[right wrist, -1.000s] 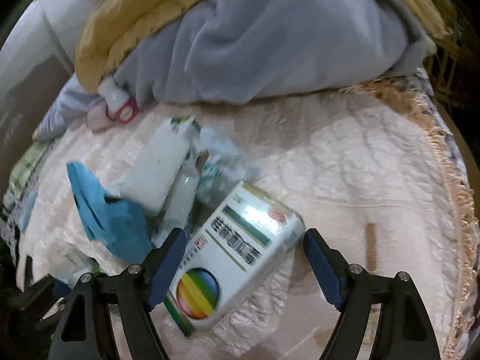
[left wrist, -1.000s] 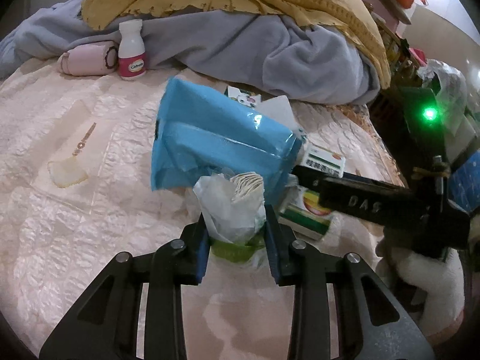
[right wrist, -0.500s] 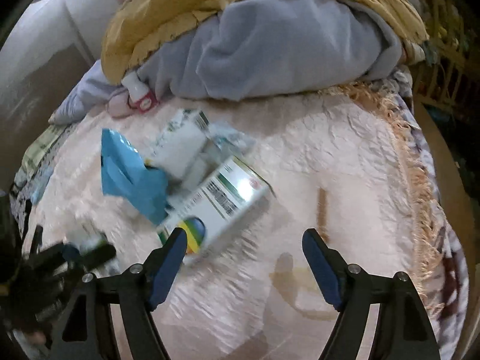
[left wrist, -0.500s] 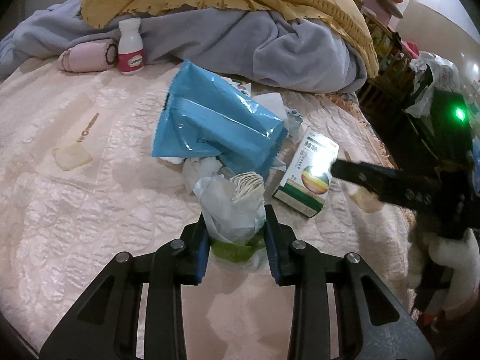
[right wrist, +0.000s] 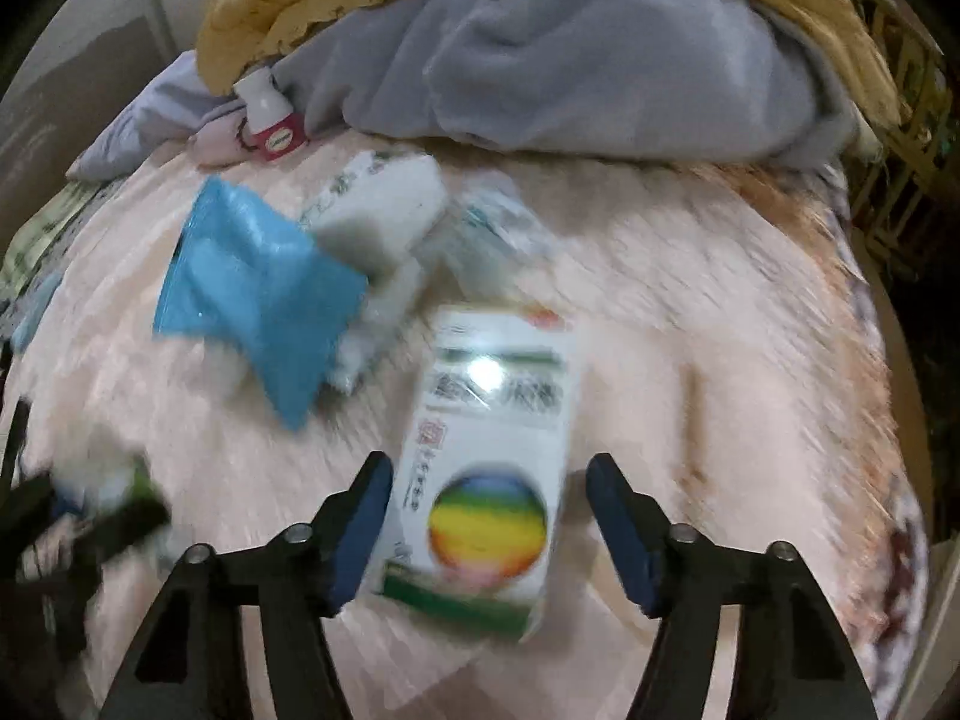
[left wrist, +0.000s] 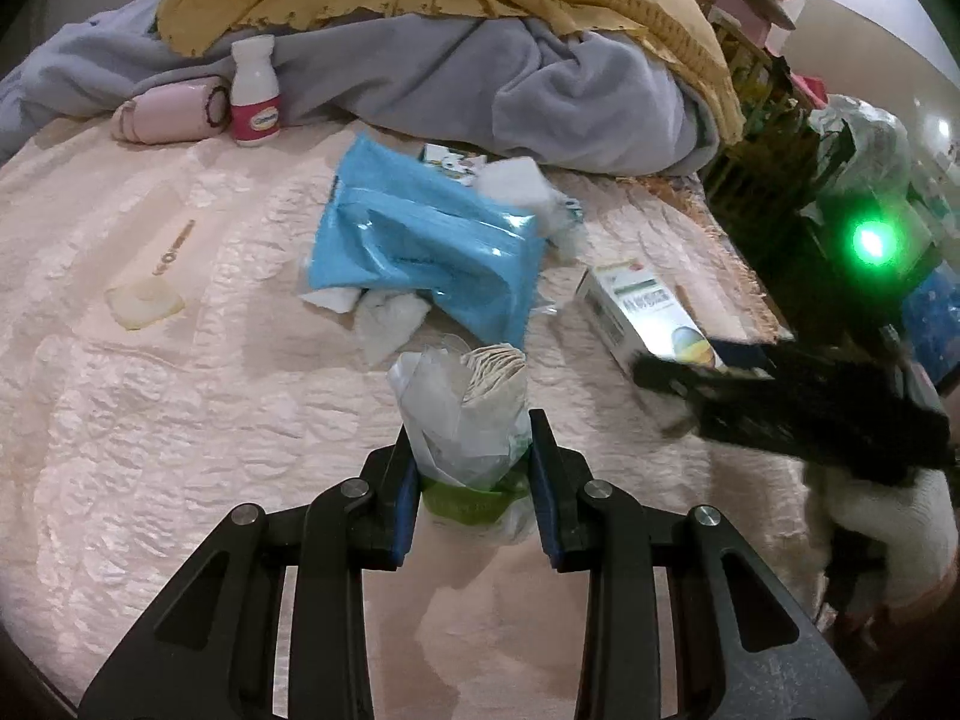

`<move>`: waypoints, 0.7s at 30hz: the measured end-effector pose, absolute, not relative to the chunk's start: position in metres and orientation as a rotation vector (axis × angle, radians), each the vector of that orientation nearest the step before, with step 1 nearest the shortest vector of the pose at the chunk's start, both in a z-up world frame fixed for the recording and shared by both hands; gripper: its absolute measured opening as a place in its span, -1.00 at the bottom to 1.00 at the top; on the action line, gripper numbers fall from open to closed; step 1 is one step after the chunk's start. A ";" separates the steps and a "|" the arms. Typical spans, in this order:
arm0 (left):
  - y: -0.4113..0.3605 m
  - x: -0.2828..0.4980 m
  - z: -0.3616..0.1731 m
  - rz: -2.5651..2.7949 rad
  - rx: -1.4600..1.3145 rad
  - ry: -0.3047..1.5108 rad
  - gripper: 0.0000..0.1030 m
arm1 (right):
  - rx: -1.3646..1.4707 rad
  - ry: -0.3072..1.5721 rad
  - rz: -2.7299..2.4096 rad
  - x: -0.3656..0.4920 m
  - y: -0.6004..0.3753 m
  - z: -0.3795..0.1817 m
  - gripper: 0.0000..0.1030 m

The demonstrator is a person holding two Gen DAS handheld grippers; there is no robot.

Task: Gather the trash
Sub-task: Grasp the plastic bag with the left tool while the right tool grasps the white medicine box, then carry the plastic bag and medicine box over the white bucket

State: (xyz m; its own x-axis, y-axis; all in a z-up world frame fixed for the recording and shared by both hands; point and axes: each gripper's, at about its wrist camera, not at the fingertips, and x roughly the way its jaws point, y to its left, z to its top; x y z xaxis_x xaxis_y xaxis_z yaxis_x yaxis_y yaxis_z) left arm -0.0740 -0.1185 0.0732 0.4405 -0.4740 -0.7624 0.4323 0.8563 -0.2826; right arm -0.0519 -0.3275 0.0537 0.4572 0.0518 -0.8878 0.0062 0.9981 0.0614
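Left gripper (left wrist: 471, 468) pinching plastic wrapper (left wrist: 462, 414); right gripper (right wrist: 489, 516) closing, spread (pads not touching) around white box (right wrist: 486, 456).

The box (left wrist: 645, 315) lies right of the pouch (left wrist: 426, 246), bottle (left wrist: 255, 93) behind.

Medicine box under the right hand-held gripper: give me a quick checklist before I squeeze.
1. Medicine box between the right hand-held gripper fingers: ok.
2. Pads pressing on the box: not ok; the jaws have just been closing, and a gap shows on the right side.
3. Box square to the fingers: cannot tell, picture blurred.
4. Left hand-held gripper clamped on the plastic bag bundle: ok.
5. Blue pouch apart from the box: ok.
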 end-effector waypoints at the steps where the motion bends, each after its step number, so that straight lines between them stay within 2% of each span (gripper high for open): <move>1: -0.121 -0.075 0.074 -0.569 -0.050 0.963 -0.42 | 0.064 1.109 0.032 -0.061 -0.337 0.055 0.24; 7: -0.133 -0.082 0.077 -0.591 -0.056 0.968 -0.42 | 0.095 1.057 0.064 -0.084 -0.351 0.063 0.24; 14: -0.134 -0.090 0.081 -0.583 -0.043 0.981 -0.42 | -0.086 1.014 0.123 -0.059 -0.309 0.056 0.24; 18: -0.135 -0.096 0.083 -0.582 -0.040 0.983 -0.42 | -0.026 0.996 0.163 -0.069 -0.318 0.054 0.07; 21: -0.138 -0.101 0.087 -0.590 -0.036 0.976 -0.42 | 0.005 0.958 0.162 -0.096 -0.329 0.064 0.04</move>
